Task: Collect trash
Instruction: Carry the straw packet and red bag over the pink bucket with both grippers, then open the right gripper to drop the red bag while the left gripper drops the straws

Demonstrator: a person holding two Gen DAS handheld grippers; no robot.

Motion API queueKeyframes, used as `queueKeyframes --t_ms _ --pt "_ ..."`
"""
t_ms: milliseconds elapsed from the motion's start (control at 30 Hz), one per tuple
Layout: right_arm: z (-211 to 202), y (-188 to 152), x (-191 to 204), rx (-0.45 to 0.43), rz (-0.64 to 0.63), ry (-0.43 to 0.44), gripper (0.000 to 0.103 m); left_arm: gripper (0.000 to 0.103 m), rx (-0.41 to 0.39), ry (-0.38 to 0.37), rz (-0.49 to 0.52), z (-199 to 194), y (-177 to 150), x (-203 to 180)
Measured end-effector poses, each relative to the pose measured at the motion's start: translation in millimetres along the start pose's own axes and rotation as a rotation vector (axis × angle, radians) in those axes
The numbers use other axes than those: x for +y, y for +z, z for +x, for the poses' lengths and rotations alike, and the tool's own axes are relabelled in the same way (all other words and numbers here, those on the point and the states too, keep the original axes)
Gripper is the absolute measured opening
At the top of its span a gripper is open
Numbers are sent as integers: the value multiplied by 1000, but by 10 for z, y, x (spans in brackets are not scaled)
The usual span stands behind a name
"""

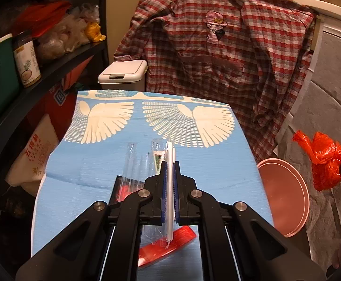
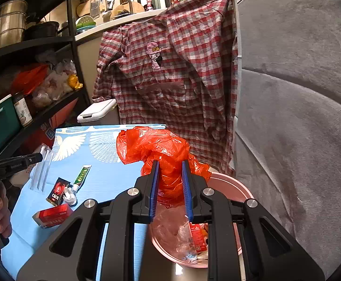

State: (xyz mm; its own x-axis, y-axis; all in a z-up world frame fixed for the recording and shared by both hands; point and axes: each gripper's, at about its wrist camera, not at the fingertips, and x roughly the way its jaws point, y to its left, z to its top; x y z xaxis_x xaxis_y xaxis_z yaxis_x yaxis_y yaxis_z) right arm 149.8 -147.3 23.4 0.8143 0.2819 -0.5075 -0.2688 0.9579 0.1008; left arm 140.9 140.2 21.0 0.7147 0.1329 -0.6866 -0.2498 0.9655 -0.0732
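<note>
My left gripper (image 1: 169,164) is shut on a long clear plastic wrapper (image 1: 156,149) with a white strip, held above the blue-clothed table (image 1: 217,164). The right wrist view shows that same left gripper (image 2: 33,158) at the left with the wrapper (image 2: 41,173) hanging from it. My right gripper (image 2: 170,164) is shut on a crumpled orange plastic bag (image 2: 156,147), held over the pink bin (image 2: 239,183), which has wrappers and a red carton inside. The bag (image 1: 325,161) and bin (image 1: 285,194) sit right of the table in the left wrist view.
On the cloth lie a toothpaste tube (image 2: 82,175), a black packet (image 2: 58,190), a white crumpled bit (image 2: 70,198) and a red box (image 2: 53,214). A white lidded bin (image 1: 121,72), a plaid shirt (image 1: 217,53) and a black shelf (image 1: 60,70) stand behind; a grey sofa (image 2: 299,117) at right.
</note>
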Motion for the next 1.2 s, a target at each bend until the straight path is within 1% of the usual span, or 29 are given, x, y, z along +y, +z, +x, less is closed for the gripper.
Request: queueKeyframes --t_ms 300,433,800,1067,1200 --pt "-1 -25 -168 18 20 -29 20 5 2 -20 26 15 -21 -218" --pt "71 -45 -254 55 30 -55 20 5 6 -41 45 42 -44 -333" --pt "158 -95 -385 89 50 -82 20 5 4 -167 70 88 -69 -697" --pt "209 -76 -488 102 81 -98 20 5 4 -255 142 124 -151 -1131" --pt "251 -78 -584 119 110 -115 20 5 10 -298 148 144 -151 -1319"
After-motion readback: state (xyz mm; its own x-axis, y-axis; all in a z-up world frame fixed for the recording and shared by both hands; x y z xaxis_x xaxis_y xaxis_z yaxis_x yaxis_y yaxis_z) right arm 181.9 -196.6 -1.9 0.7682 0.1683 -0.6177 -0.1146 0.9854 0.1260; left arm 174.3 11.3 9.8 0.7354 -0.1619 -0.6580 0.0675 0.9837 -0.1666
